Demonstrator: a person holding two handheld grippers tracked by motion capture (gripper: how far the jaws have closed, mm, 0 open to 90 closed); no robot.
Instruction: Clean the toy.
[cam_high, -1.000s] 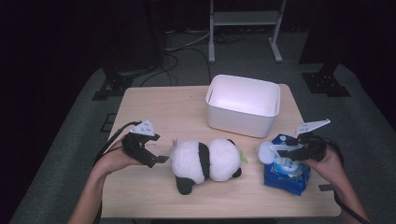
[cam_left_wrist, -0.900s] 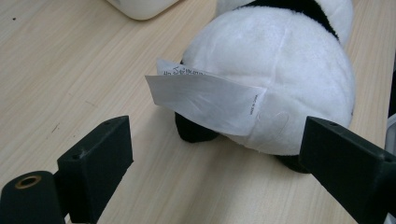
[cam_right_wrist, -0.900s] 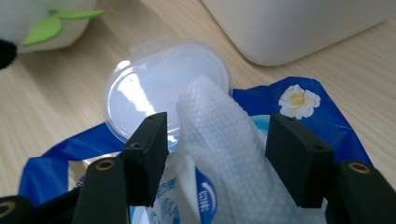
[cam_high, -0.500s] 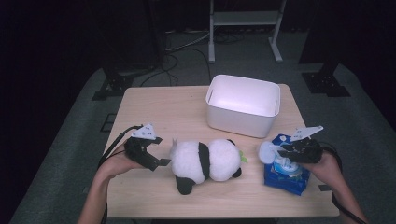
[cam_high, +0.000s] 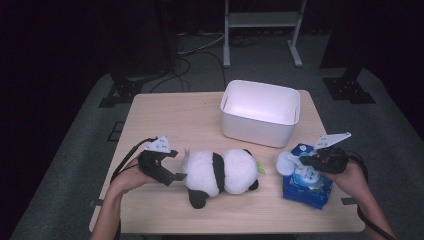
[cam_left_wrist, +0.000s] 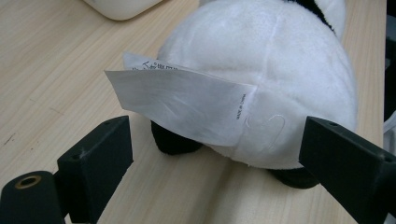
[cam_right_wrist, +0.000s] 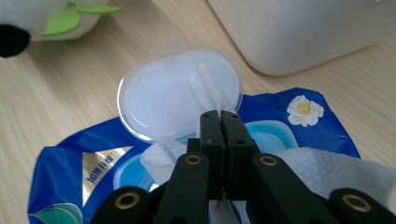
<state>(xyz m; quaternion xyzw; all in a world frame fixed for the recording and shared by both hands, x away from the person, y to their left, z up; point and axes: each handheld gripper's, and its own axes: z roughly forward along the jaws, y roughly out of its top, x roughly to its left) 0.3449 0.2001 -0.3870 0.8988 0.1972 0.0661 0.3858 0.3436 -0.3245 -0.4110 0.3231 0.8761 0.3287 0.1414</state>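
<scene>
Pale matt wood-grain table (cam_high: 165, 125); fluffy plush panda (cam_high: 220, 171) with papery tag (cam_left_wrist: 182, 105); glossy blue plastic wipes pack (cam_right_wrist: 65, 172), translucent lid (cam_right_wrist: 180, 93); smooth white tub (cam_high: 260, 112)

Blue wet-wipes pack (cam_high: 306, 186) lies flat at near right of table w/ clear oval lid (cam_right_wrist: 180, 95) flipped open & white wipe (cam_right_wrist: 161, 156) sticking up from opening; plush panda (cam_high: 220, 171) lies on side near center, white tag (cam_left_wrist: 180, 103) at rear.

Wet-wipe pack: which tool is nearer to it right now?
Right. The right tool sits over the wet-wipe pack with its jaws shut on a wipe at the open lid. The left tool is across the table, open at the plush panda.
</scene>
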